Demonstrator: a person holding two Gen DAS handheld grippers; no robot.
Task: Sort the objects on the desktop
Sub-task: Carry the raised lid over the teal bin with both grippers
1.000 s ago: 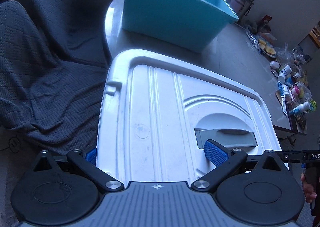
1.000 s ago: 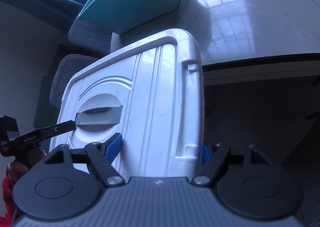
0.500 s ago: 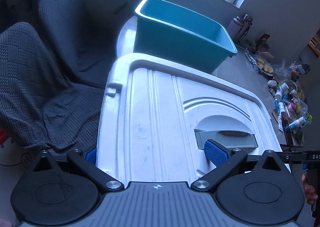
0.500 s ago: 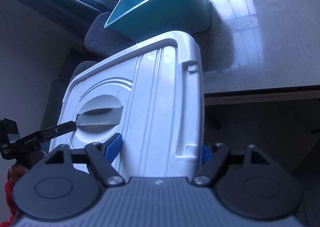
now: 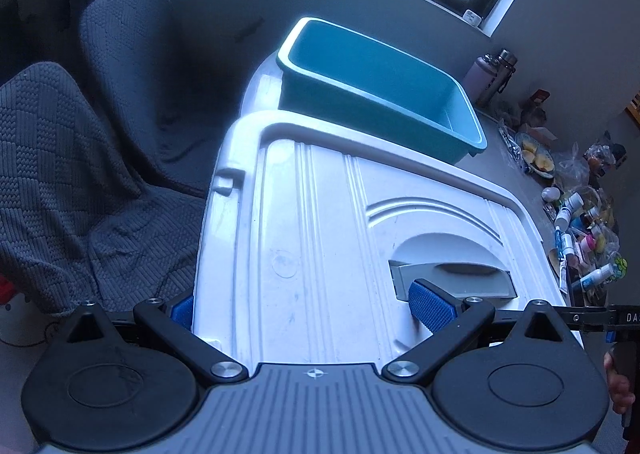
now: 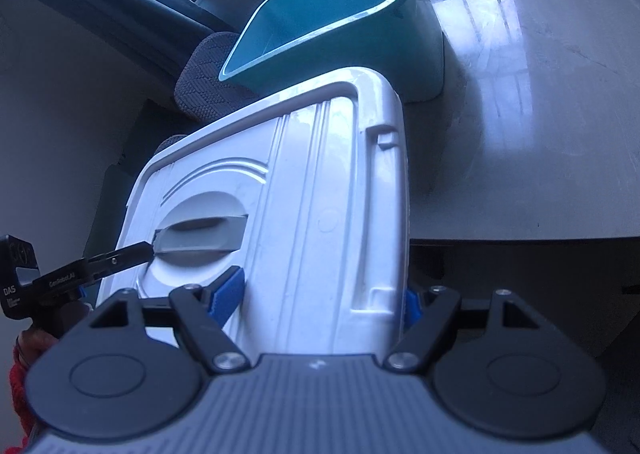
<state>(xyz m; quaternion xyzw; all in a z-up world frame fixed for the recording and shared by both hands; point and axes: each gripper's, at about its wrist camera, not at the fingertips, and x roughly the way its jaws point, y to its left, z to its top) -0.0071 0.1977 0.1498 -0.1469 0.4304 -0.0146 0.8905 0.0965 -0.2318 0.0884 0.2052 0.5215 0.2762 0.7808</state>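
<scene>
A large white plastic lid point(image 5: 320, 238) with a grey recessed handle point(image 5: 452, 274) fills both wrist views; it also shows in the right wrist view point(image 6: 304, 214). My left gripper point(image 5: 308, 306) is shut on one end of the lid, one blue pad under its edge, the other on top. My right gripper point(image 6: 320, 302) is shut on the opposite end the same way. The lid is held in the air, tilted. A teal bin point(image 5: 380, 94) stands open on the grey table beyond it, seen too in the right wrist view point(image 6: 344, 14).
Two grey fabric chairs point(image 5: 80, 158) stand left of the table. Bottles, tubes and bags point(image 5: 580, 222) clutter the table's far right side. A grey table surface point(image 6: 520, 94) lies right of the bin. A window is behind.
Both grippers have lifted the lid higher. The teal bin now appears lower and farther off, with its open inside in view.
</scene>
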